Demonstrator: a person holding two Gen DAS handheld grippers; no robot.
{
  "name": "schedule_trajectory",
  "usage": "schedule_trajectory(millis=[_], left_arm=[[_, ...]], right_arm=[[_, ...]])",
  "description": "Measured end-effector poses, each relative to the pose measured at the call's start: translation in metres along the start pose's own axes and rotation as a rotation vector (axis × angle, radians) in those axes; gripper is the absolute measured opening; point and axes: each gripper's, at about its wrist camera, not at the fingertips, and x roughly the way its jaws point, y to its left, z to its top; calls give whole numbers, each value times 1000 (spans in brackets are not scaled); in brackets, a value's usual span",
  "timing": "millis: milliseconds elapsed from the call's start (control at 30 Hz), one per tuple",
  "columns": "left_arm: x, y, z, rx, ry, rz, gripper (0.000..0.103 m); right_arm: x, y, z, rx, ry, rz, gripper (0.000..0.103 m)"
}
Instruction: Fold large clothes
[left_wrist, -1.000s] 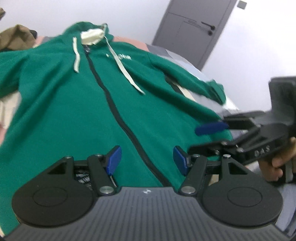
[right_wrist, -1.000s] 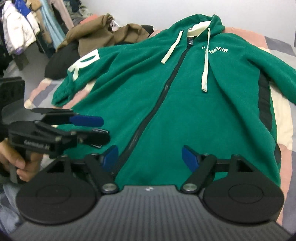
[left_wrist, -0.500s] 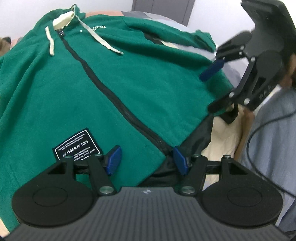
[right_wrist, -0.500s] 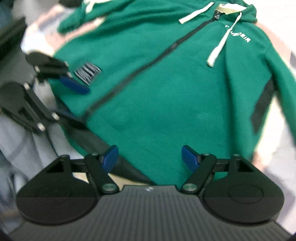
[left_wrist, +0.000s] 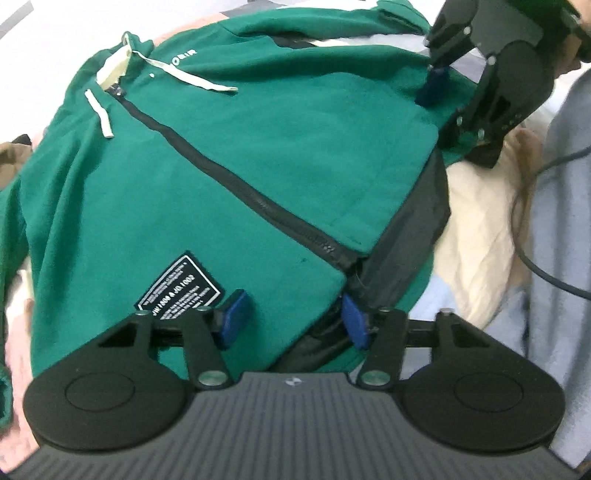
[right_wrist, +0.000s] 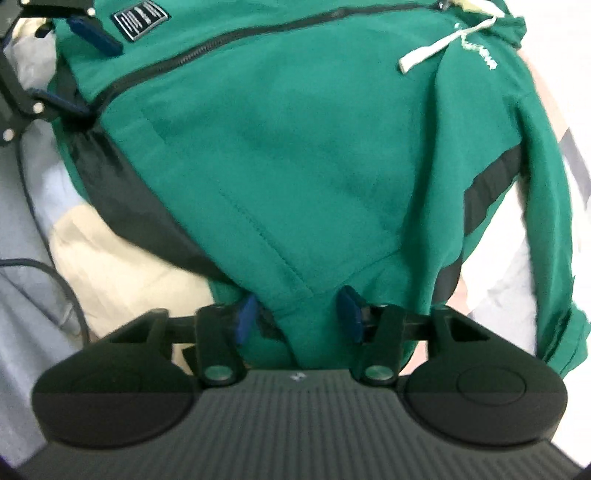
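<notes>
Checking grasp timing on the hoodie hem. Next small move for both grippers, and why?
Probably finish closing both before any lift. The left gripper straddles the hem by the zipper, and the right gripper straddles the hem's corner; both sets of jaws are closing with fabric between them, but gaps remain beside the blue pads, so neither grip looks firm.

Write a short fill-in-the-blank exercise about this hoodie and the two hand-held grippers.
1. The hoodie is coloured ____.
2. Both the left hand-held gripper and the right hand-held gripper are at the hoodie's bottom ____.
3. The black label carries ____ lettering.
4. The drawstrings hang from the ____.

Missing words: green; hem; white; hood
</notes>
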Motion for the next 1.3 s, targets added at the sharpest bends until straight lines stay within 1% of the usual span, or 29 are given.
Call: schedule_trajectory(millis=[33,67,100,133,167,200,233,333,400,433,500,600,700,800,867,900,967,1033,1067,1100,1167,1200,1267,1300], left_arm=[[0,2,0,-11,-3,-7,53],[0,4,0,-24,-9,-15,50],[-3,6,0,-38,-20,-21,40],[-7,7,0,-50,-34,-18,22],[-13,9,0,-65,-50,-7,15],[-20,13,1,-83,-67,1,11],[-28,17,1,-100,-83,-3,9],[-52,26,1,-138,-121,-27,7],[-70,30,1,-154,-142,-46,7],[-77,30,-1,-160,-145,-65,7],[-85,30,-3,-136,-137,-94,7],[-82,24,-8,-101,-85,-99,7],[-68,20,-11,-96,-17,-96,7],[-57,21,-9,-113,21,-98,7],[-57,25,-6,-136,23,-107,8],[-54,28,-3,-148,19,-117,9],[-57,33,-3,-199,8,-129,19],[-62,39,-3,-262,-5,-159,47],[-66,43,-2,-290,-30,-170,51],[-71,45,-1,-310,-61,-180,52],[-82,51,3,-360,-107,-200,56],[-87,52,6,-379,-133,-203,62],[-95,55,14,-407,-192,-190,63],[-97,57,17,-425,-218,-179,63]], right_arm=[[-4,0,-1,0,-23,-7,33],[-8,-1,-2,7,-38,-19,26],[-13,0,-3,14,-49,-31,22],[-19,1,-4,9,-61,-40,20],[-26,6,-5,-4,-73,-56,18],[-34,9,-6,-22,-88,-76,17],[-45,13,-7,-40,-106,-92,17],[-77,15,-14,-57,-153,-110,15],[-99,17,-14,-78,-174,-101,15],[-103,18,-12,-93,-175,-97,15],[-112,23,-14,-129,-159,-91,15],[-105,26,-12,-169,-118,-59,15],[-87,29,-8,-148,-76,-3,15],[-70,33,-7,-122,-31,28,16],[-64,29,-5,-79,-26,54,16],[-65,27,-5,-55,-31,64,19],[-69,18,-5,17,-48,87,22],[-75,5,-8,87,-74,110,30],[-78,-1,-10,123,-86,121,37],[-82,-9,-13,163,-103,136,40],[-91,-26,-19,234,-149,165,41],[-94,-33,-23,272,-166,174,49],[-100,-48,-31,353,-207,175,59],[-102,-56,-36,384,-230,161,59]])
